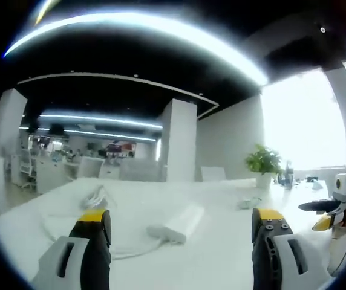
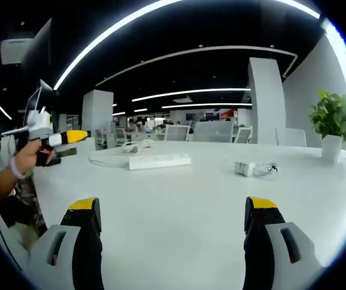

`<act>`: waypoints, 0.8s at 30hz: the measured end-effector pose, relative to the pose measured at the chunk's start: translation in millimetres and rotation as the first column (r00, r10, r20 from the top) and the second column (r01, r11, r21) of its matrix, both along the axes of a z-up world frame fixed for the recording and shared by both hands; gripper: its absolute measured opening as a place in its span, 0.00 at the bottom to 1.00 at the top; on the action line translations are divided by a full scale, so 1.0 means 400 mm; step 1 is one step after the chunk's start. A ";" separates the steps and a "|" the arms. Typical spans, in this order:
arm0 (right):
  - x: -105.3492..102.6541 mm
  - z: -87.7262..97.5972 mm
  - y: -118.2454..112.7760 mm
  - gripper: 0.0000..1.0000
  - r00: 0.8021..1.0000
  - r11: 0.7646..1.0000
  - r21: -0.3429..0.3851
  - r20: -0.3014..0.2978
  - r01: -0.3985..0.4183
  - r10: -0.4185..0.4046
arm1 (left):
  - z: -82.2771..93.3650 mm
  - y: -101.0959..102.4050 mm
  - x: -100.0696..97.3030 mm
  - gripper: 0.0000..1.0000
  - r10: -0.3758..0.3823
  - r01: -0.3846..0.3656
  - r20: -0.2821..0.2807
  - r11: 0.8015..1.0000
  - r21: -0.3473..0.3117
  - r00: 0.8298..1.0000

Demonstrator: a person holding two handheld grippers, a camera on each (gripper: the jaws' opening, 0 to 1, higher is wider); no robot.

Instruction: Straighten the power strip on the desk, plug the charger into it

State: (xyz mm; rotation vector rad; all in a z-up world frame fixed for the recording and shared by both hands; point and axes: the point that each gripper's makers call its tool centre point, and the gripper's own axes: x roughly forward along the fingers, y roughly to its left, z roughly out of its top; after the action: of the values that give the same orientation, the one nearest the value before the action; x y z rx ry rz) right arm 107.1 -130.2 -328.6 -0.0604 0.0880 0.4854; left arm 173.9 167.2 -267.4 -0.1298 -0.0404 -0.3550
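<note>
A long white desk [image 2: 179,199] stretches through an open-plan office under curved ceiling light strips [image 2: 161,15], with white pillars [image 1: 178,139] and office chairs [image 2: 212,131] behind it. No brand, label or other writing can be read on anything in either view.

In the left gripper view, the left gripper [image 1: 182,226] hangs above the desk with its yellow-tipped jaws spread wide, released and touching nothing. The white power strip [image 1: 176,222] lies on the desk ahead, between the jaws and set at a slant, its white cord [image 1: 70,226] looping off to the left. The charger [image 1: 248,203] sits farther back to the right, well apart from the strip.

In the right gripper view, the right gripper [image 2: 172,208] is likewise wide open and empty above bare desk. The strip lies far ahead on the left; the charger, with a short dark-tipped cable, lies to the right of it. A potted plant [image 2: 332,124] stands at the far right edge. The left gripper appears at the left, held in a person's hand [image 2: 23,163].
</note>
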 end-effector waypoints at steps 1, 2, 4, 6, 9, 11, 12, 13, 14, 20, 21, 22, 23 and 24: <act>0.000 0.000 0.000 0.98 1.000 1.000 -0.001 0.000 -0.001 0.001 | 0.004 -0.004 0.006 0.99 -0.005 0.005 0.001 1.000 0.005 1.000; 0.000 -0.001 0.000 0.98 1.000 1.000 0.000 -0.001 -0.001 0.001 | 0.008 -0.008 0.013 0.99 -0.011 0.011 0.002 1.000 0.009 1.000; 0.001 -0.001 0.000 0.98 1.000 1.000 0.000 0.000 -0.001 0.001 | 0.013 -0.015 0.025 0.99 -0.018 0.018 0.002 1.000 0.016 1.000; 0.001 0.000 0.000 0.98 1.000 1.000 0.002 0.000 -0.001 0.001 | 0.021 -0.020 0.038 0.99 -0.029 0.029 0.000 1.000 0.002 1.000; 0.001 -0.001 0.003 0.98 1.000 1.000 -0.008 -0.005 -0.005 0.005 | 0.033 -0.024 0.065 0.99 -0.038 0.038 -0.007 0.999 0.001 0.999; 0.000 0.000 0.005 0.98 1.000 1.000 -0.013 -0.006 -0.007 0.007 | 0.043 -0.028 0.086 0.99 -0.046 0.046 -0.008 0.999 0.015 0.999; 0.000 0.002 0.006 0.98 1.000 1.000 -0.014 -0.005 -0.008 0.008 | 0.048 -0.031 0.095 0.99 -0.051 0.051 -0.012 0.999 0.017 0.999; 0.000 0.002 0.006 0.98 1.000 1.000 -0.014 -0.005 -0.007 0.007 | 0.051 -0.034 0.100 0.99 -0.055 0.055 -0.014 0.998 0.019 0.998; -0.001 0.004 0.007 0.98 1.000 1.000 -0.013 -0.003 -0.005 0.005 | 0.063 -0.042 0.109 0.99 -0.065 0.065 -0.008 0.997 0.029 0.998; -0.003 0.005 0.011 0.98 1.000 1.000 -0.019 -0.007 0.000 0.000 | 0.109 -0.075 0.142 0.99 -0.102 0.101 0.009 0.991 0.089 0.995; -0.003 0.007 0.012 0.98 1.000 1.000 -0.020 -0.006 -0.001 0.001 | 0.112 -0.080 0.148 0.99 -0.115 0.114 0.006 0.990 0.087 0.993; -0.003 0.007 0.012 0.98 1.000 1.000 -0.020 -0.005 -0.001 0.000 | 0.113 -0.081 0.150 0.99 -0.117 0.116 0.005 0.990 0.086 0.993; -0.003 0.010 0.013 0.98 1.000 1.000 -0.020 -0.003 -0.001 0.001 | 0.114 -0.086 0.161 0.99 -0.121 0.121 -0.003 0.989 0.086 0.993; -0.003 0.011 0.014 0.98 1.000 1.000 -0.021 -0.002 -0.001 0.001 | 0.112 -0.088 0.167 0.99 -0.124 0.124 -0.007 0.989 0.086 0.992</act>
State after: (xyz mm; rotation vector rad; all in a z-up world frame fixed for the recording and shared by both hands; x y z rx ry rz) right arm 105.7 -124.6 -324.1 -0.0803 0.0950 0.4858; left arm 240.8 131.8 -222.5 -0.0474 -0.0156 -0.4806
